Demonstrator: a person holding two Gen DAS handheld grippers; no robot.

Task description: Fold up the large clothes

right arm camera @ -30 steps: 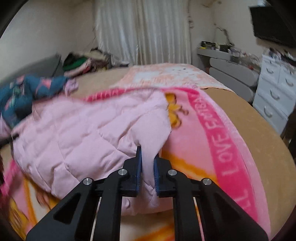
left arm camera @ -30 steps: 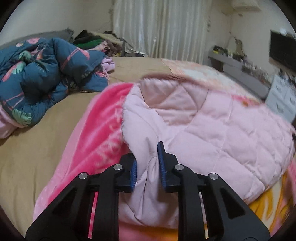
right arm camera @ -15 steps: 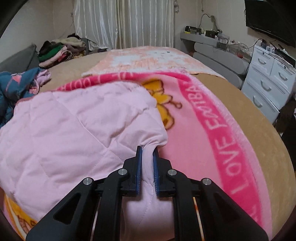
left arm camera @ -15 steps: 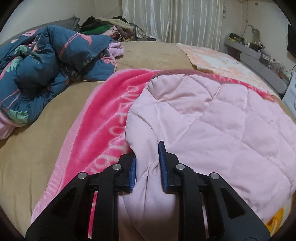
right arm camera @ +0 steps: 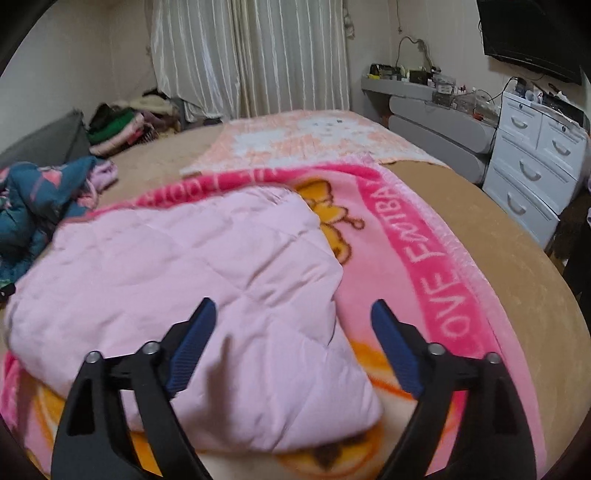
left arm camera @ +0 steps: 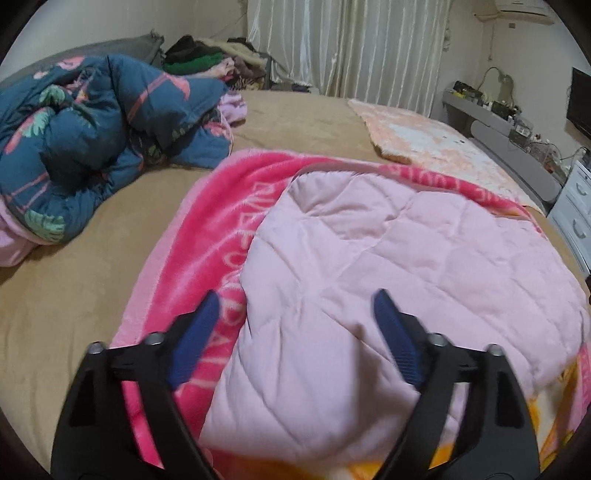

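The left tool (left arm camera: 293, 306) stood with its blue-padded fingers (left arm camera: 195, 336) spread wide and nothing between them, poised over the near left part of a pale pink quilted garment (left arm camera: 388, 280). The right tool (right arm camera: 293, 315) was likewise spread wide and empty, its fingers (right arm camera: 395, 347) straddling the garment's near right corner, one pad over the quilted cloth and the other over the blanket beside it. Whether either tool touched the cloth could not be told.

The quilted garment (right arm camera: 177, 273) lay folded in a broad, puffy slab on a bright pink fleece blanket (left arm camera: 221, 221) with white lettering along its border and an orange cartoon figure (right arm camera: 332, 221) peeking out at the garment's right edge. The blanket (right arm camera: 424, 266) was spread over a tan bed (left arm camera: 66, 295).

On the left side of the bed, well apart from the garment, a dark blue flowered comforter (left arm camera: 85, 140) sat in a crumpled heap. Beyond the blanket lay a peach and white patterned mat (right arm camera: 306, 140). A pile of clothes (left arm camera: 207, 62) rested at the far side near the white curtains (right arm camera: 251, 55). To the right of the bed stood a white chest of drawers (right arm camera: 535, 155) and a grey shelf (right arm camera: 436, 107) cluttered with small items, with a dark screen (right arm camera: 528, 33) mounted above.
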